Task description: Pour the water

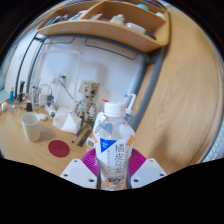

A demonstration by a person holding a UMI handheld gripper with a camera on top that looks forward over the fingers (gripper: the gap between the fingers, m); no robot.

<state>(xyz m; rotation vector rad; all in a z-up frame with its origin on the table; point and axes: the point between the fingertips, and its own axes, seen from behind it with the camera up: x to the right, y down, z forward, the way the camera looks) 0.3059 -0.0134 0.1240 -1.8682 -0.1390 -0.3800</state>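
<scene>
Water bottle (113,146) upright between the jaws

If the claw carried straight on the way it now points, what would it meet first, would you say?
The water bottle already stands between the claw's pink pads, so nothing comes before it. Whether both pads press it is unclear. Beyond it the wooden counter looks free up to the wall, though depth is uncertain.
</scene>
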